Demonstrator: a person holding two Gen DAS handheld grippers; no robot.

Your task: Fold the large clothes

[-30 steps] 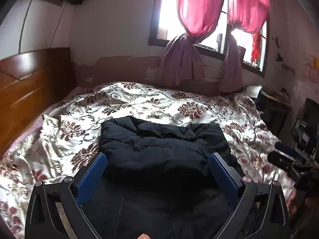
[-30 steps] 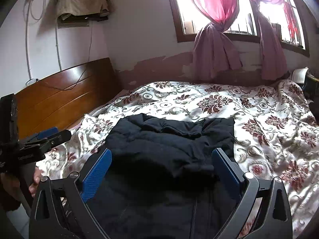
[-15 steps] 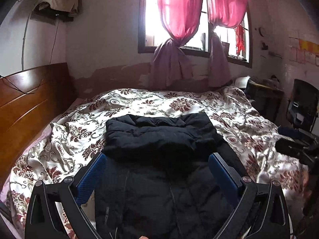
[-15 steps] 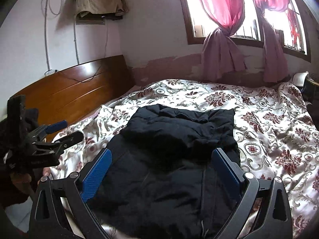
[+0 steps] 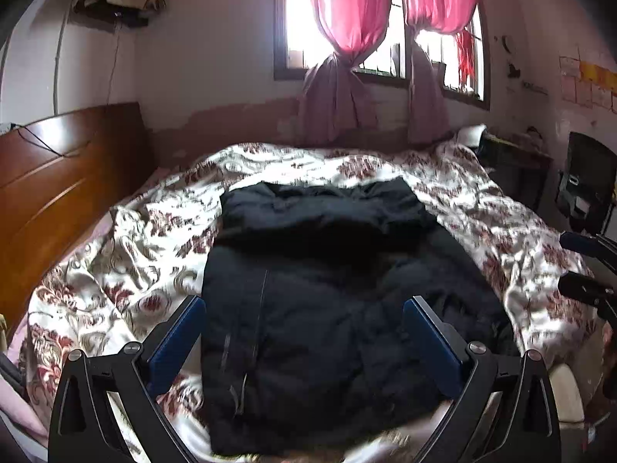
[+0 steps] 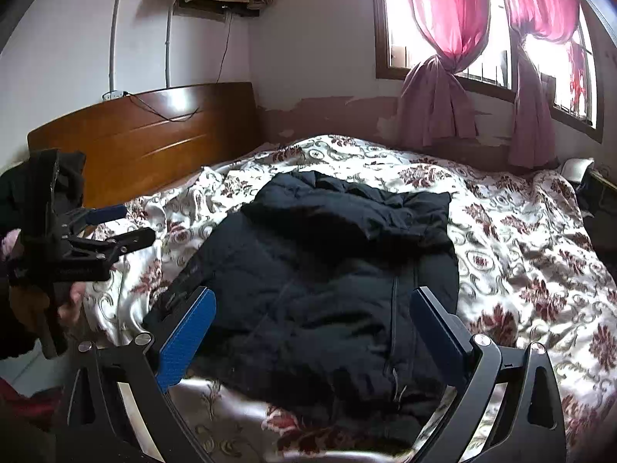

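while both hang above the near hem, nothing is gripped.
left tongs (image 5: 304, 343): blades apart, empty, over the coat's left half.
coat (image 5: 324, 293): dark, flat on the bed (image 5: 127, 270), long axis running away toward the window.
right tongs (image 6: 312, 332): apart, empty, equally near.

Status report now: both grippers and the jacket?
Left gripper open, empty. Right gripper open, empty. Black jacket flat on bedspread, top folded down. Nothing blocking.
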